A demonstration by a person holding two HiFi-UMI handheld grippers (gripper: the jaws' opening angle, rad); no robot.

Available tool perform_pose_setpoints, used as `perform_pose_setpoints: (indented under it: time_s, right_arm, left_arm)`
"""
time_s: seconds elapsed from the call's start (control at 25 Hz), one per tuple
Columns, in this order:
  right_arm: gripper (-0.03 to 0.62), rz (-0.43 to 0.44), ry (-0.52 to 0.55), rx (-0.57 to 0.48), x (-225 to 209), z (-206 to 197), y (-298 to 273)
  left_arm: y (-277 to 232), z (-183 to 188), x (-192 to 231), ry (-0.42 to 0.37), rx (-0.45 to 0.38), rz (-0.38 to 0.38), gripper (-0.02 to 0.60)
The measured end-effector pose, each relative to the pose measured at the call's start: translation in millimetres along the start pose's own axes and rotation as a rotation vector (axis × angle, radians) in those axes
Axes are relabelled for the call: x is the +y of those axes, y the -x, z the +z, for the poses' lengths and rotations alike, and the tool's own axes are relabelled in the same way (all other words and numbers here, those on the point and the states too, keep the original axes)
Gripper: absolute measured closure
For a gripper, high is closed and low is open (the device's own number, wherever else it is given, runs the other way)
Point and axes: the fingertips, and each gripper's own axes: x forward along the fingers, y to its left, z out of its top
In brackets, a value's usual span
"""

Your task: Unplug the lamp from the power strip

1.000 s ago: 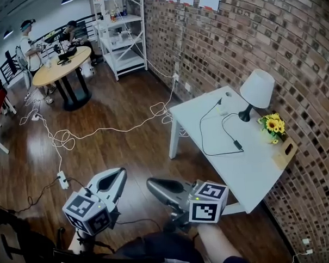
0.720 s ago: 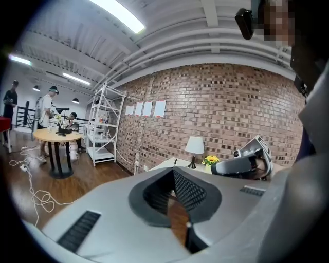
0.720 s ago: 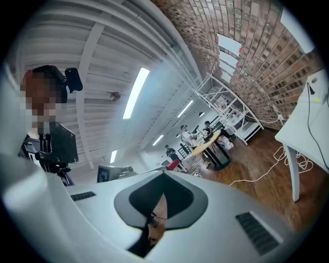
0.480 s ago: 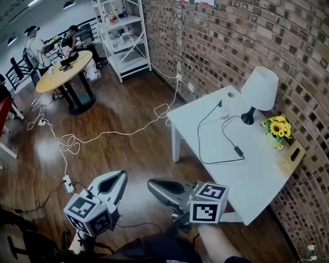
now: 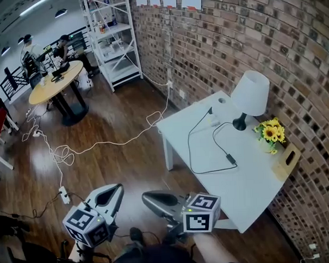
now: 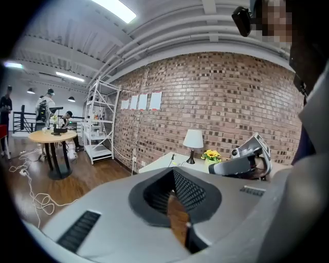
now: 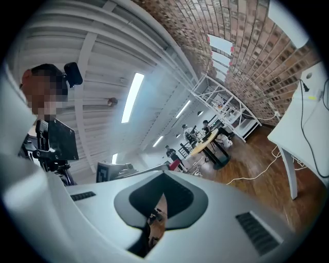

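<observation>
The lamp (image 5: 250, 94), with a white shade and black base, stands at the back of the white table (image 5: 248, 190) against the brick wall. Its black cord (image 5: 194, 165) loops over the tabletop to a small white power strip (image 5: 214, 120) near the table's far end. My left gripper (image 5: 116, 187) and right gripper (image 5: 146, 198) hang side by side over the wooden floor, well short of the table, both shut and empty. In the left gripper view the shut left gripper (image 6: 172, 178) faces the lamp (image 6: 193, 139). In the right gripper view the right gripper (image 7: 162, 193) is also shut.
Yellow flowers (image 5: 269, 133) and a wooden holder (image 5: 286, 161) sit by the wall on the table. A white cable (image 5: 121, 140) snakes over the floor to another power strip (image 5: 64, 194). A round table (image 5: 53, 84) with people and a white shelf (image 5: 114, 38) stand far back.
The head view has shifted: the table and lamp now sit slightly further left in the picture. Both grippers have moved a little with it and stay shut.
</observation>
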Motion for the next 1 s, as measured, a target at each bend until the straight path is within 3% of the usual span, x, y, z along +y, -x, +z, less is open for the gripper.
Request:
perform_pose_setpoints:
  time_s: [0.4, 0.76, 1.0]
  right_arm:
    - [0.608, -0.042, 0.041, 0.031, 0.9, -1.4, -26.9]
    - [0.608, -0.019, 0.054, 0.084, 16.8, -14.3, -102.5]
    - [0.608, -0.017, 0.096, 0.103, 30.7, -23.9, -154.1]
  left_arm:
    - [-1.2, 3.5, 26.5, 0.017, -0.048, -0.048, 0.563]
    - [30.6, -4.3, 110.8, 0.046, -0.095, -0.024, 0.563]
    - [48.3, -2.7, 152.1, 0.045, -0.127, -0.061, 0.563]
